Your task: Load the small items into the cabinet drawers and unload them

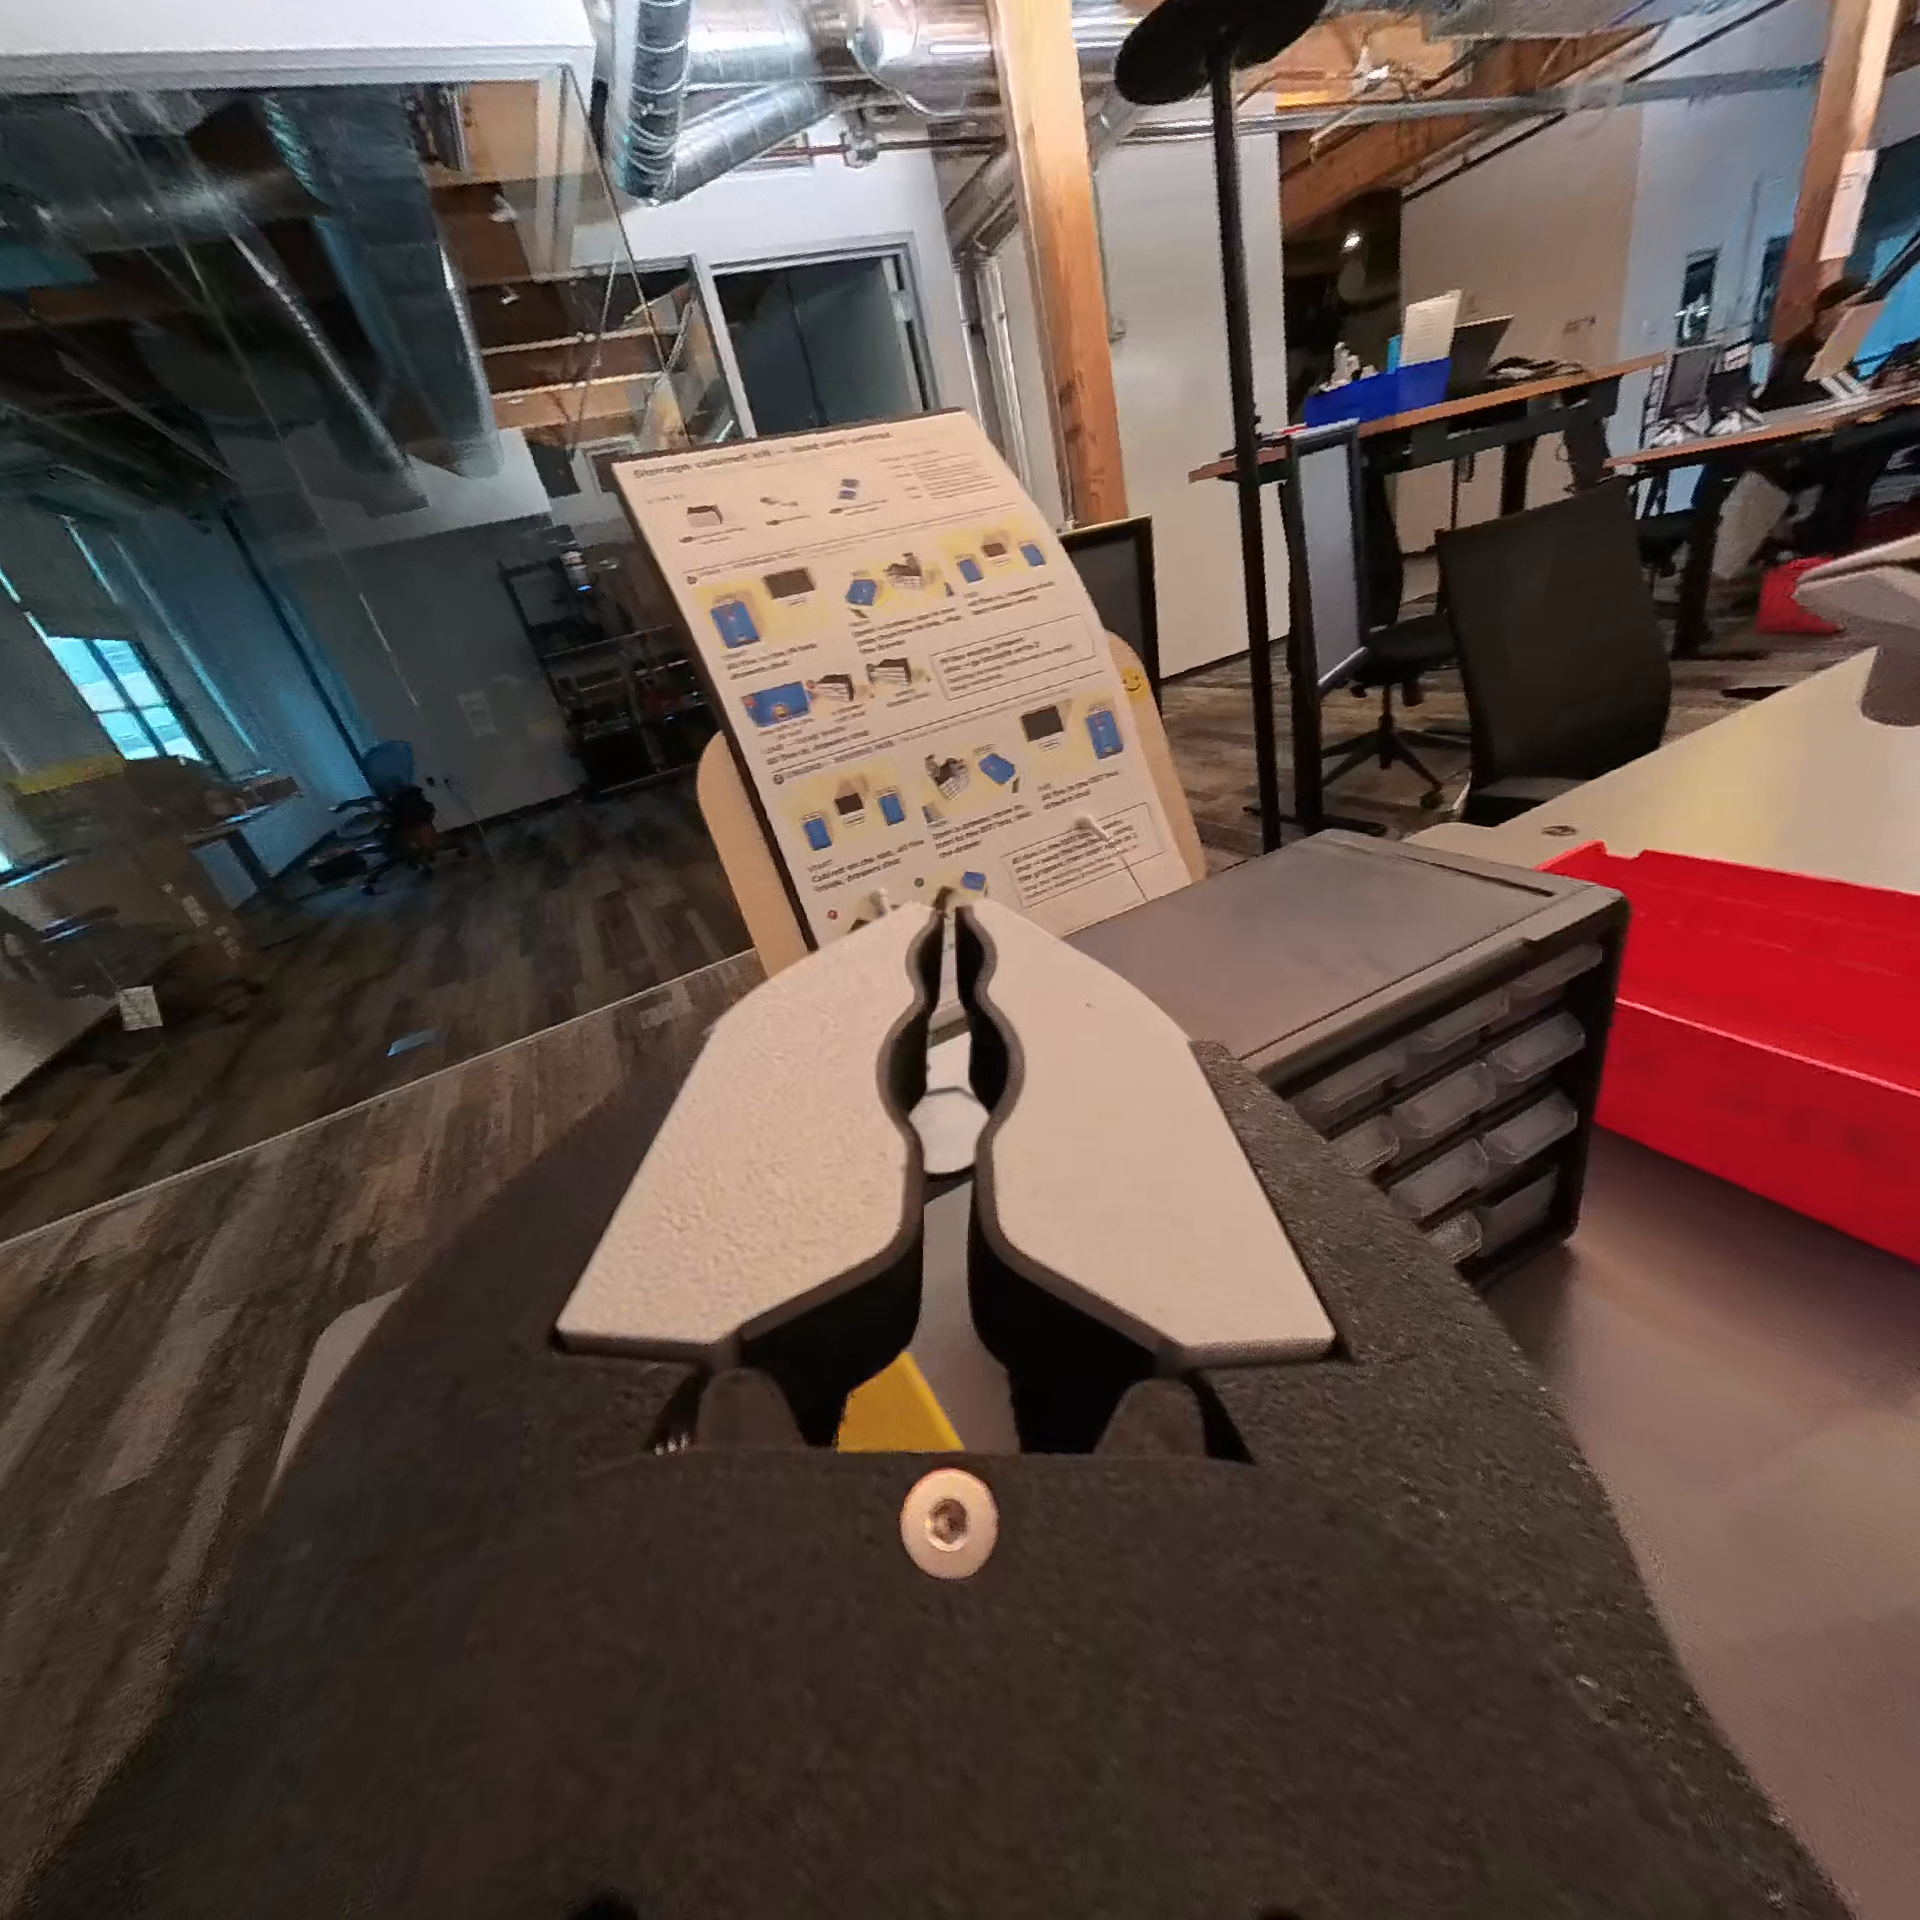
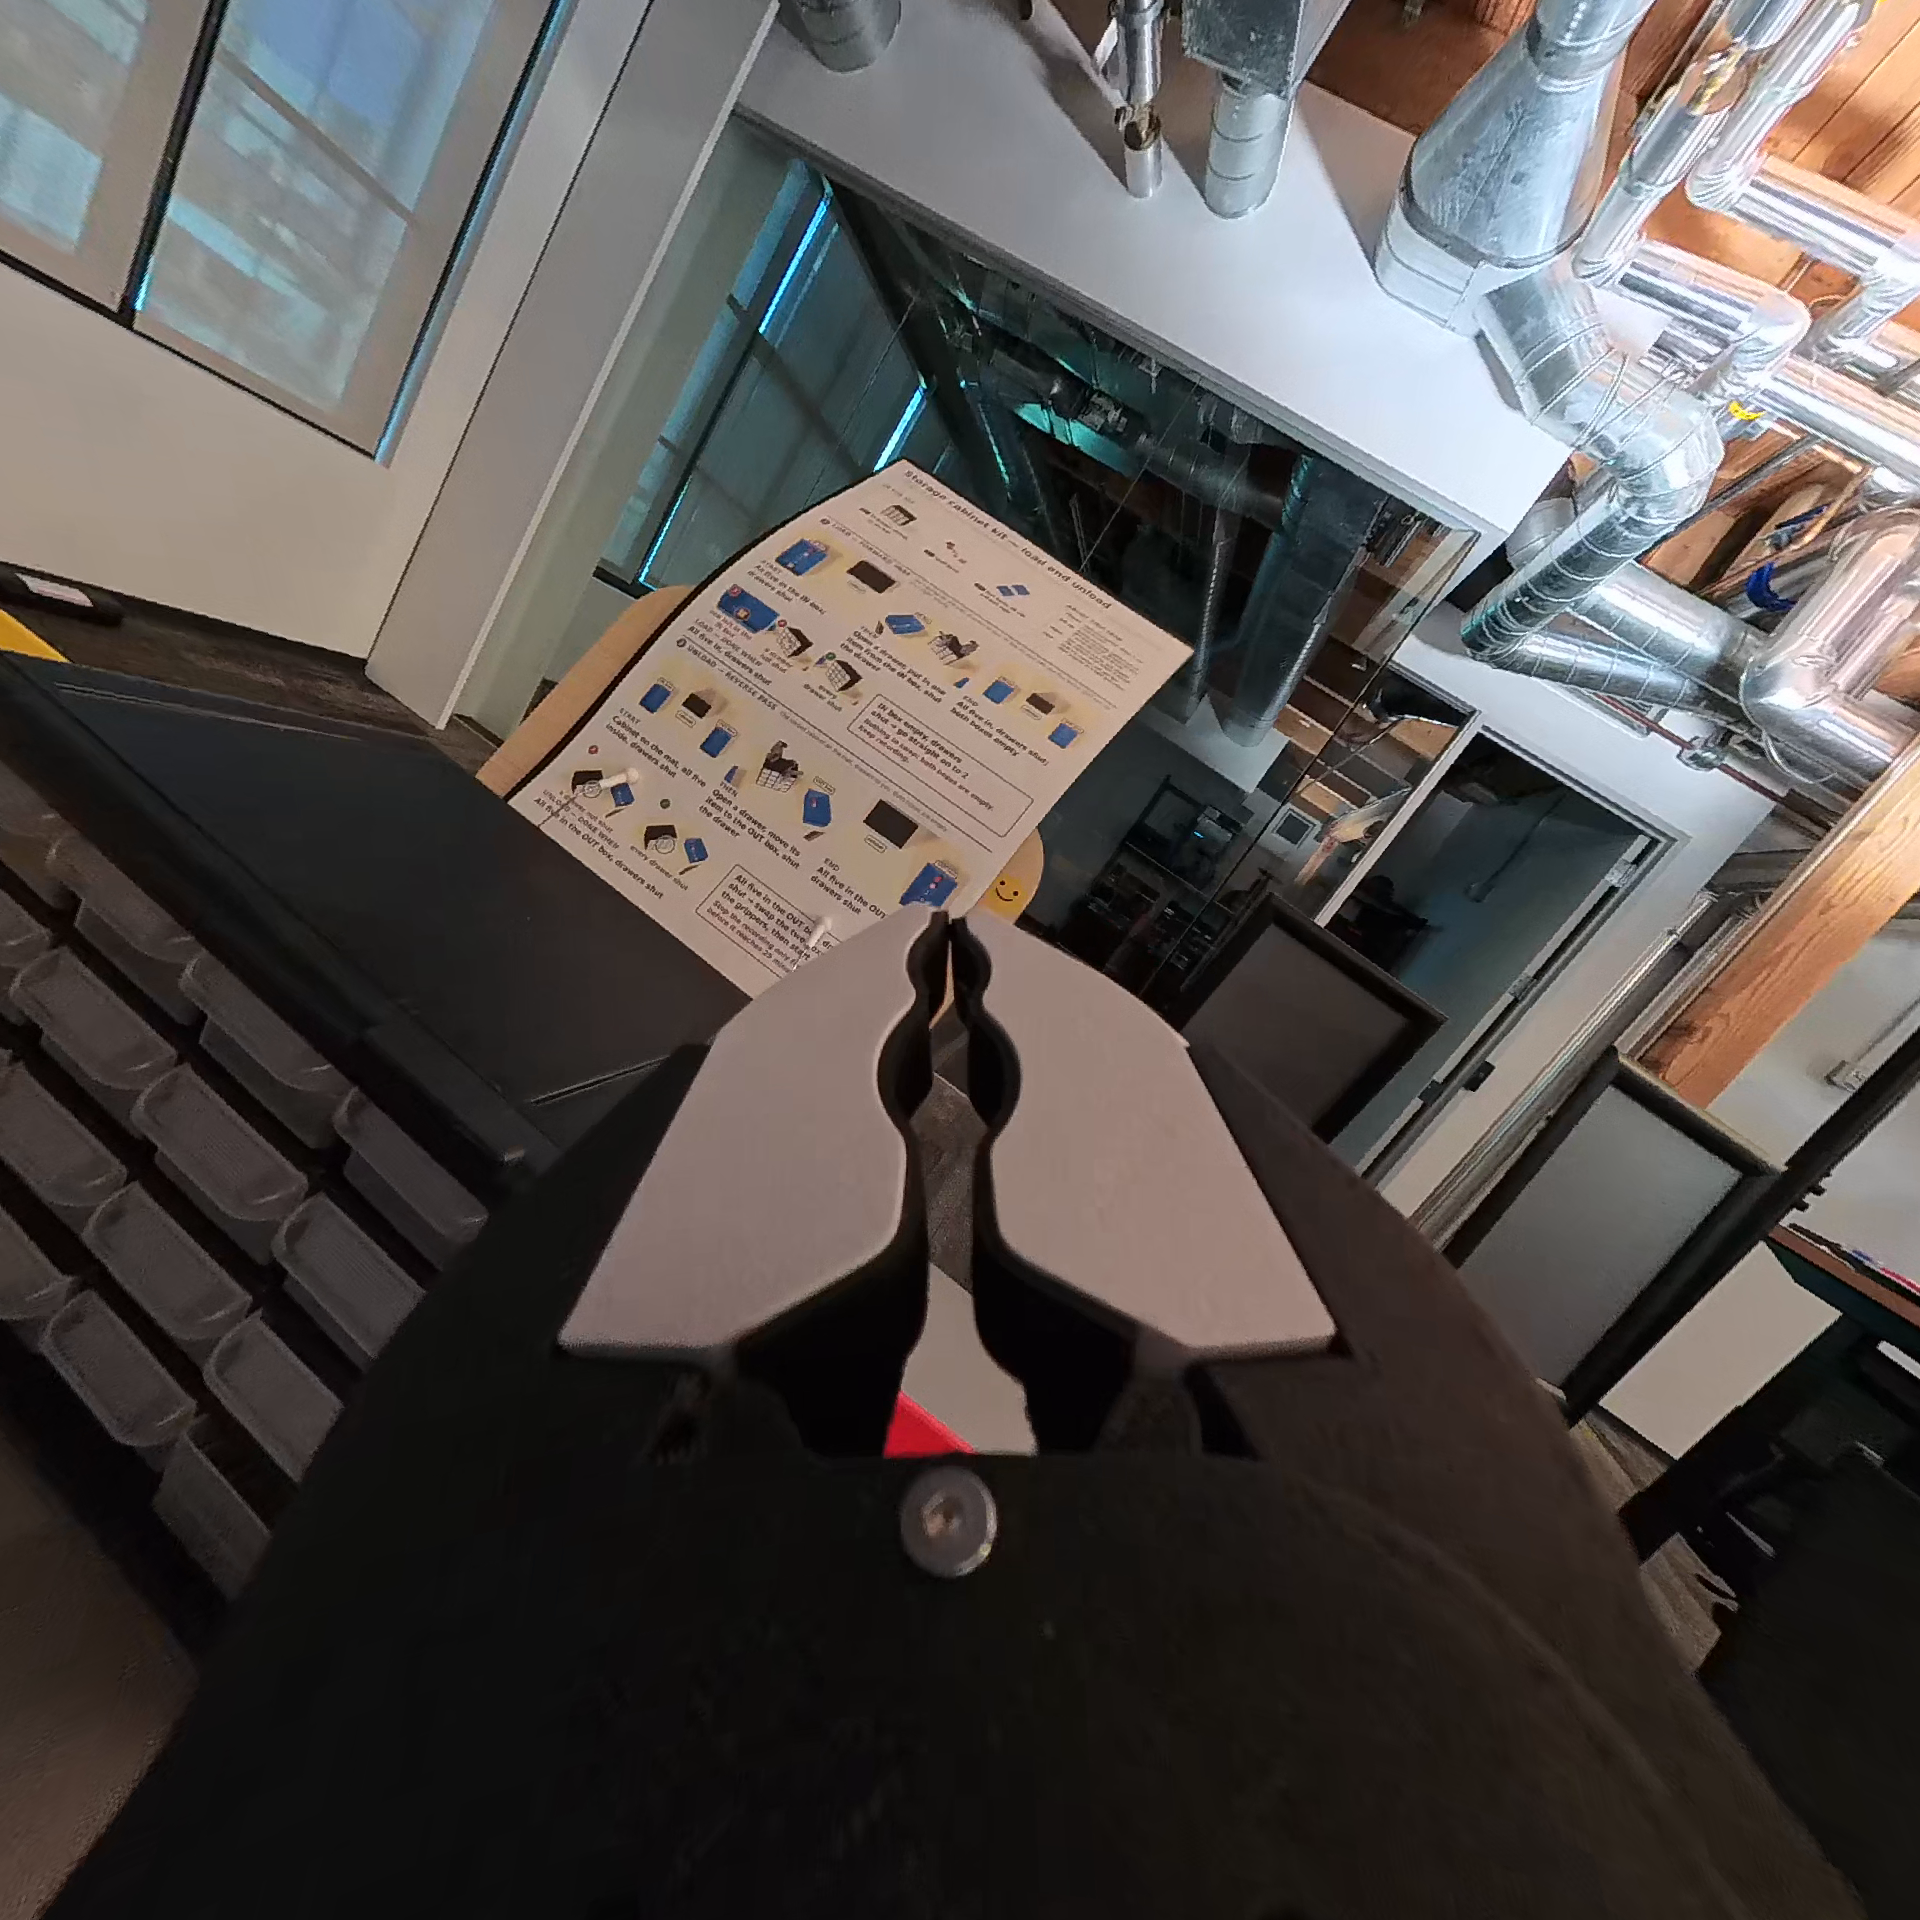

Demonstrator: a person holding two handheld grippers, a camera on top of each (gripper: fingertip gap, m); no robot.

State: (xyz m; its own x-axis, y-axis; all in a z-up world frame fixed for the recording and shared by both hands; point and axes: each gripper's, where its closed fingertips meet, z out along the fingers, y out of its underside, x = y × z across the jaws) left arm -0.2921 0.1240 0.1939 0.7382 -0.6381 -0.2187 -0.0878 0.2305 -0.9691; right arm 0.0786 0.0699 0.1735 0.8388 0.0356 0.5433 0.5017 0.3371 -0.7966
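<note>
Cabinet (image 1: 1434,1049) (drawers shut) between both grippers' closed jaws

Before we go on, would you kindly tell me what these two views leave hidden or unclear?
- Small items: none visible in either view; the red open-topped plastic box shows only its outer wall, its inside out of sight.
- Black cabinet with small clear plastic drawers: contents unreadable through the fronts in both views; its lower rows are covered by the shut left gripper.
- Right view: the shut right gripper hides the table.
</note>
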